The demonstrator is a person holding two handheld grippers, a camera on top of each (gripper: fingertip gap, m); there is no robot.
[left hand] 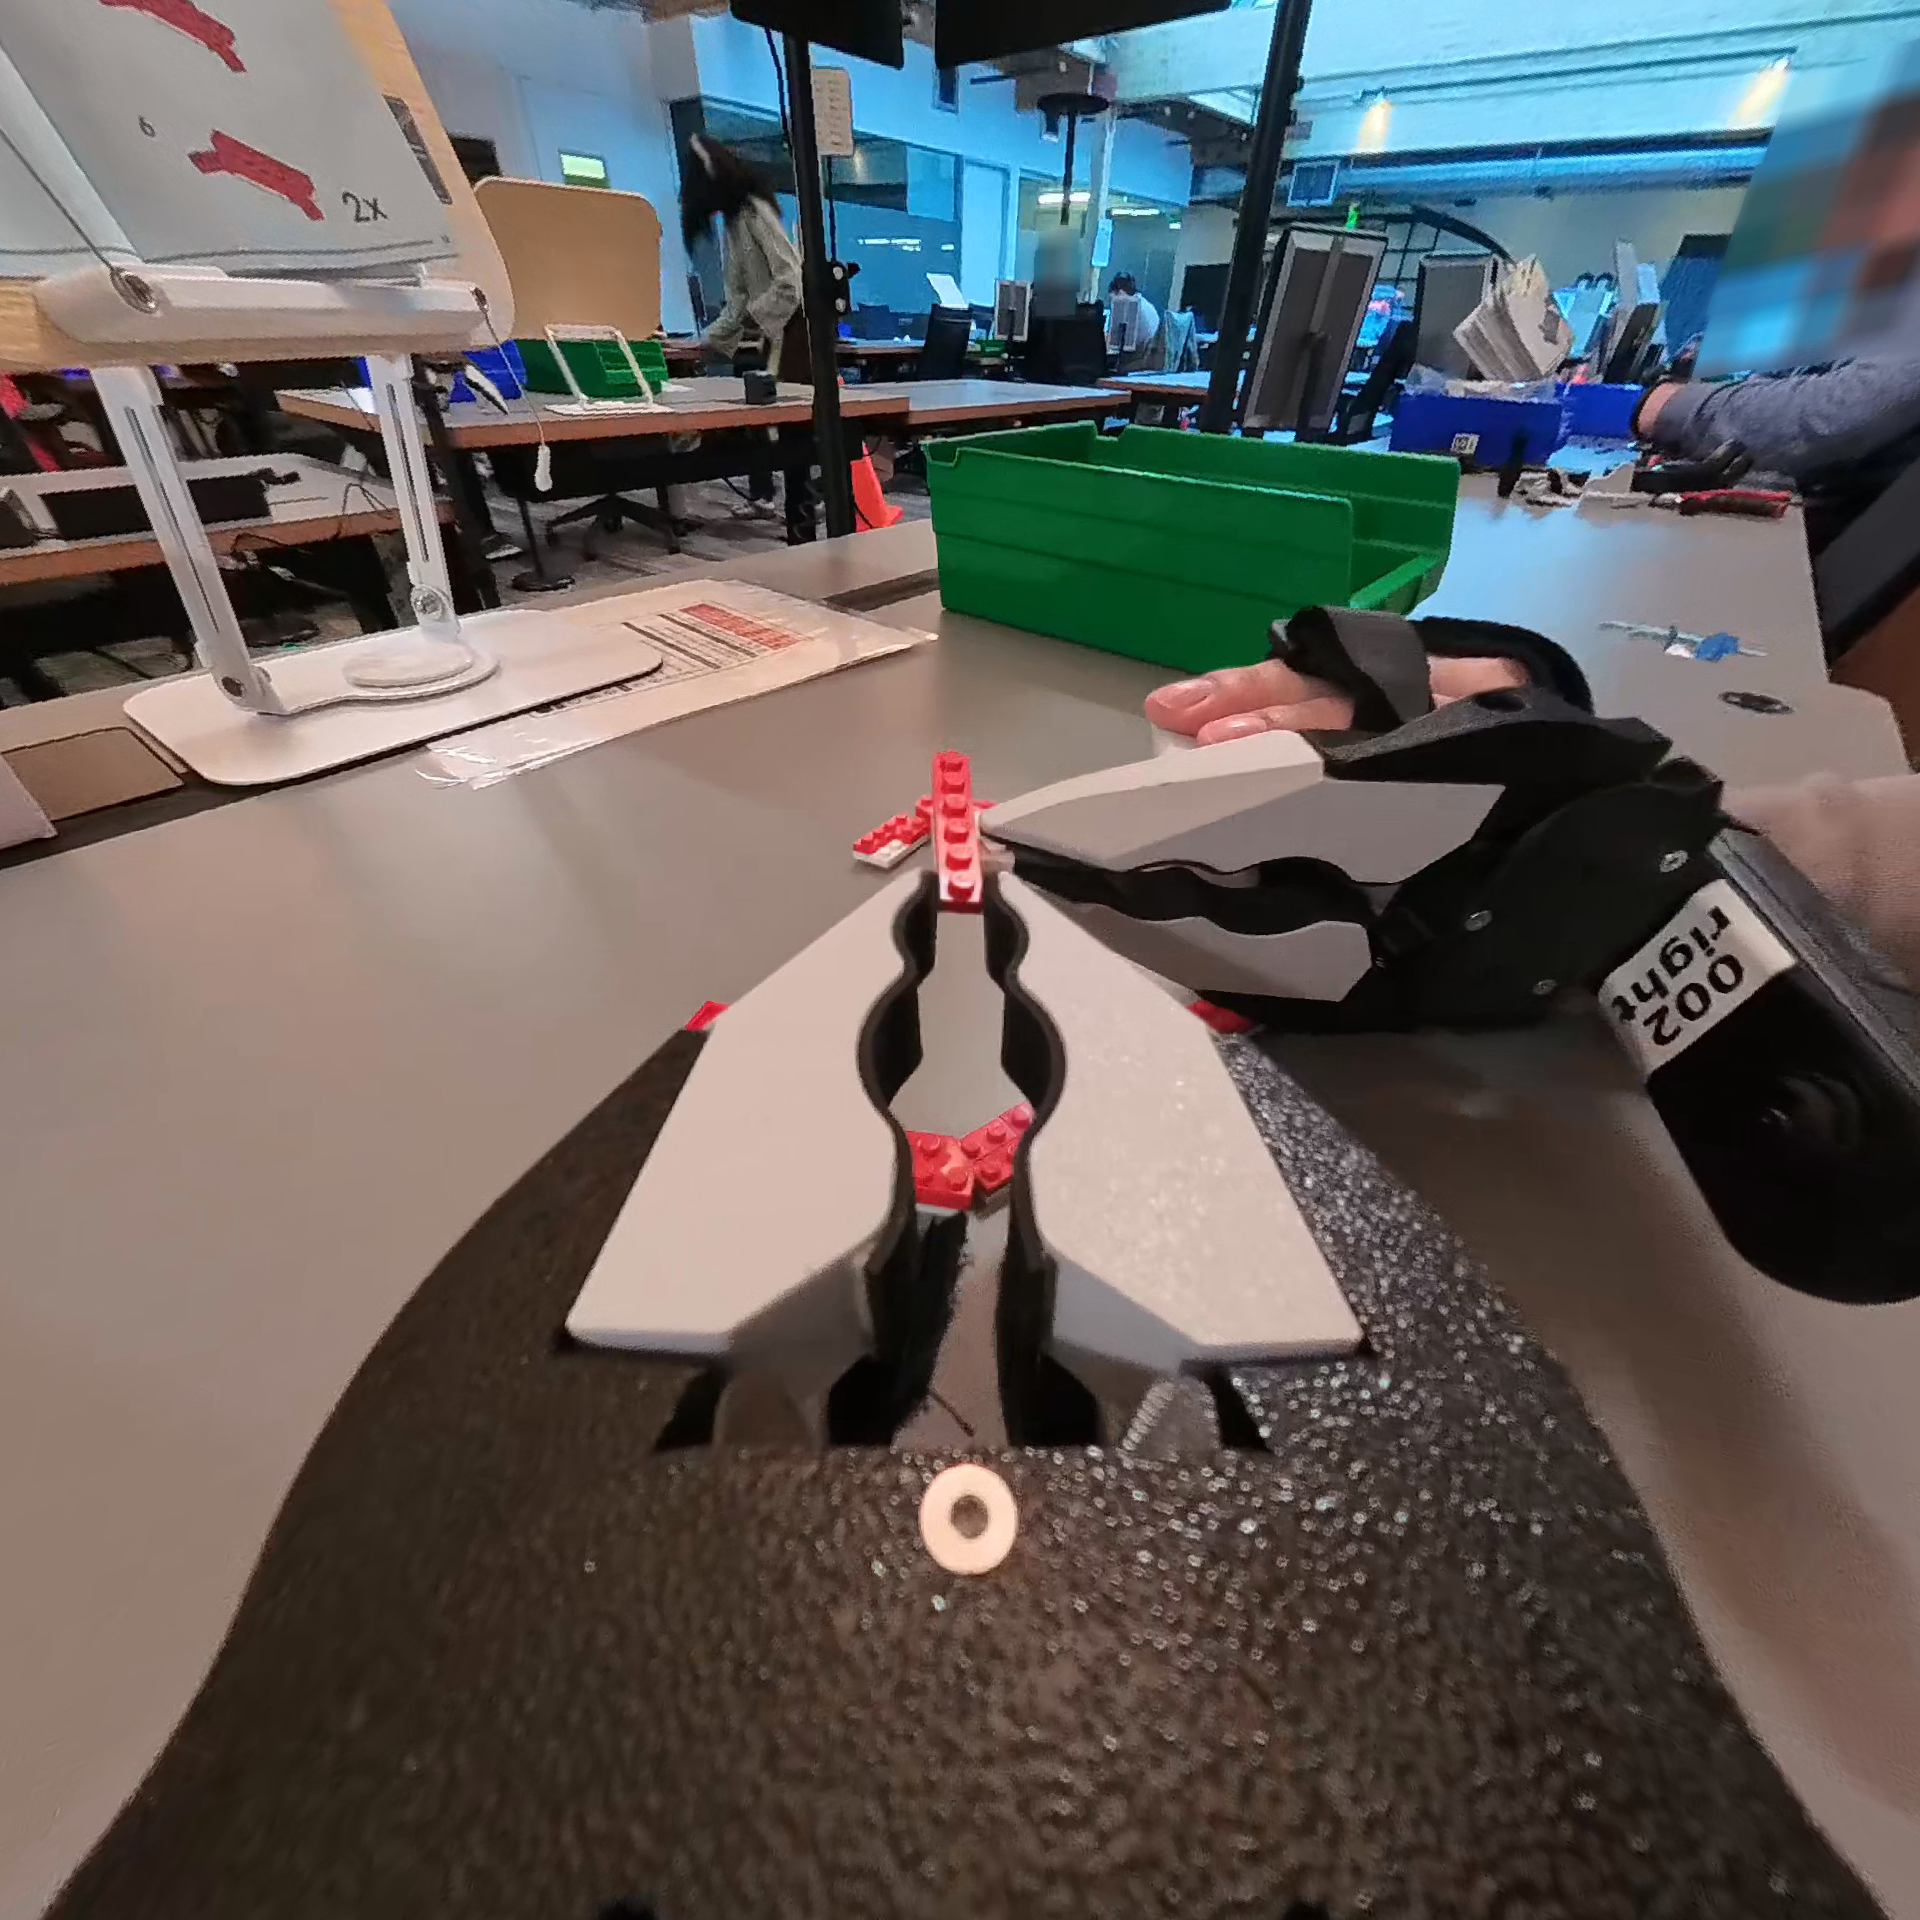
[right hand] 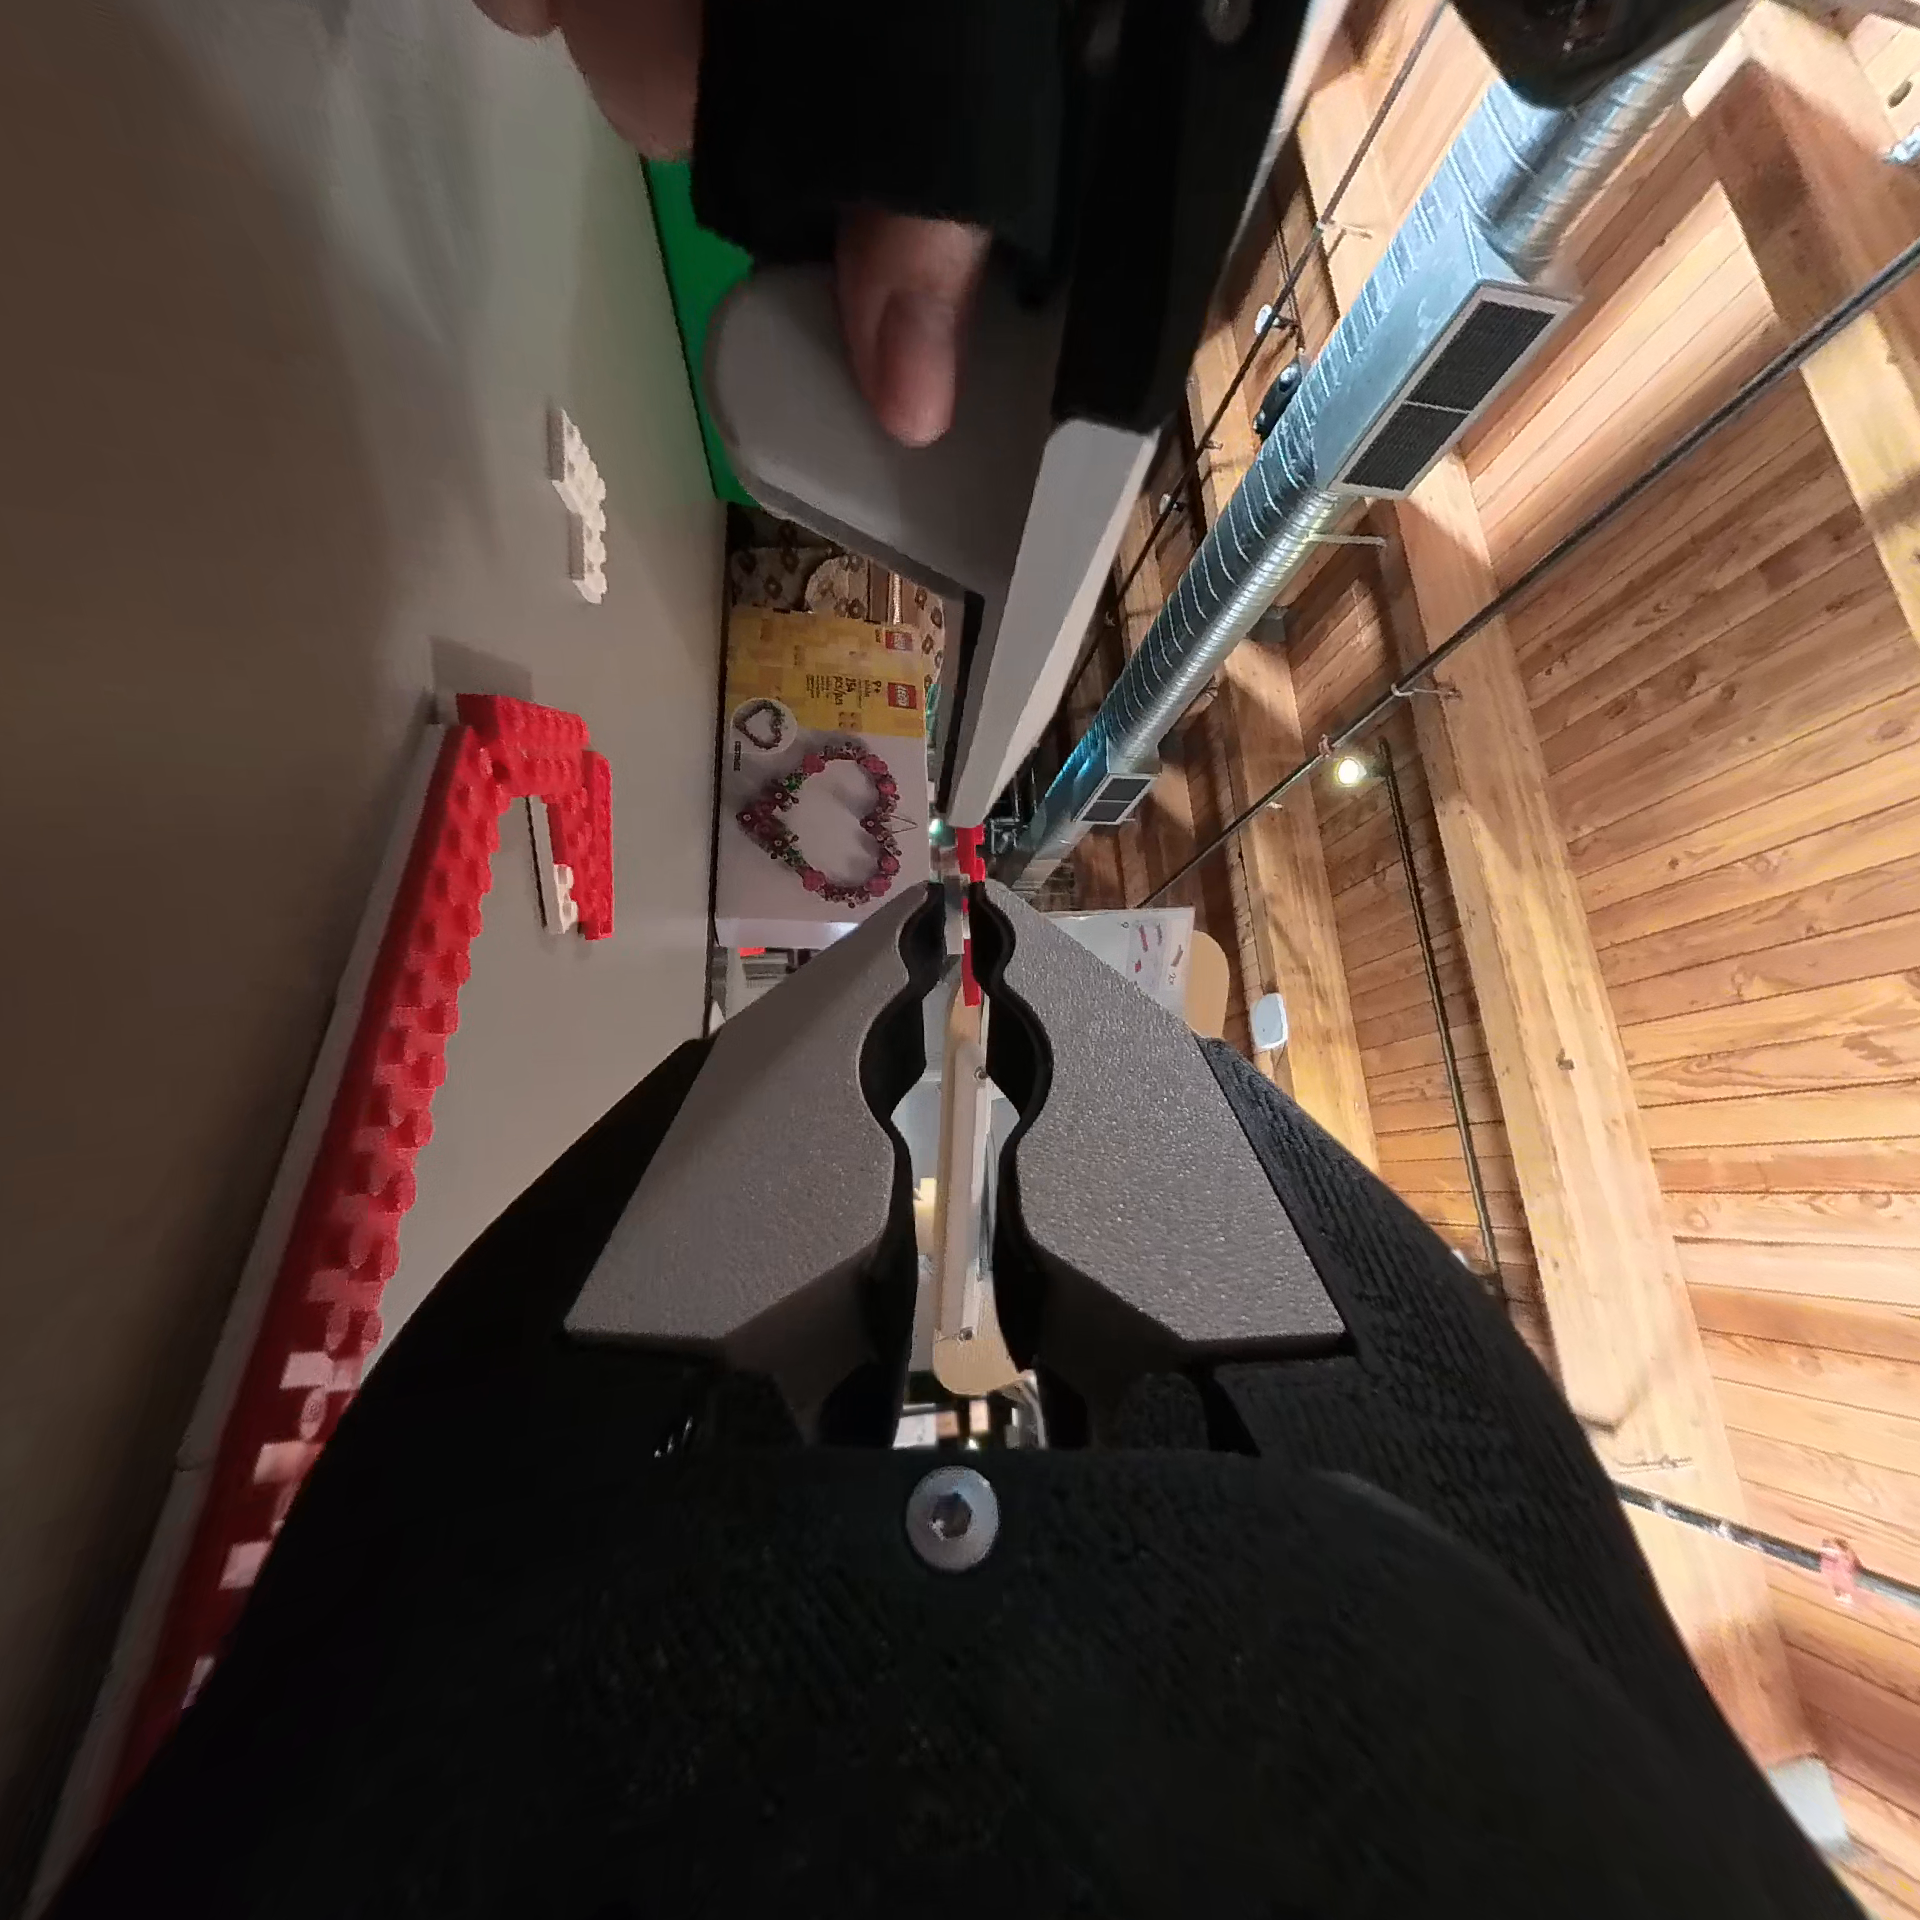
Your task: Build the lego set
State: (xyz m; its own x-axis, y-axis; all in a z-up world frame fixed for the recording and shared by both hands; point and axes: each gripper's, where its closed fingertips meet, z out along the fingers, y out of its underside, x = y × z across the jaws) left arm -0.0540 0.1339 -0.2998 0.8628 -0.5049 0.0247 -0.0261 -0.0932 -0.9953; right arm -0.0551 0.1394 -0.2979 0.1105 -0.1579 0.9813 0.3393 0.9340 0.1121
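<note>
Grey and matte, the tabletop (left hand: 436, 935) stands in a large open office with rows of desks behind it and a wooden plank ceiling overhead. On it sit a green bin (left hand: 1184, 530), a white stand (left hand: 312, 665) holding an instruction booklet (left hand: 229, 135), and a clear sleeve with a printed sheet (left hand: 717, 644).

At the centre, the left gripper (left hand: 961, 894) has its fingers nearly closed, pinching the near end of a long red lego strip (left hand: 956, 821), which runs away from the camera above the tabletop. The right gripper (left hand: 992, 842) comes in from the right, turned on its side, with its tips closed on a small pale piece (right hand: 954, 914) pressed against the same strip.

More red plates (left hand: 971, 1153) lie under the left gripper. In the right wrist view a long red studded assembly (right hand: 416, 1039) with a hooked end lies flat on the tabletop, white plates (right hand: 580, 499) lie farther along, and the set's box (right hand: 821, 769) stands beyond the edge.
</note>
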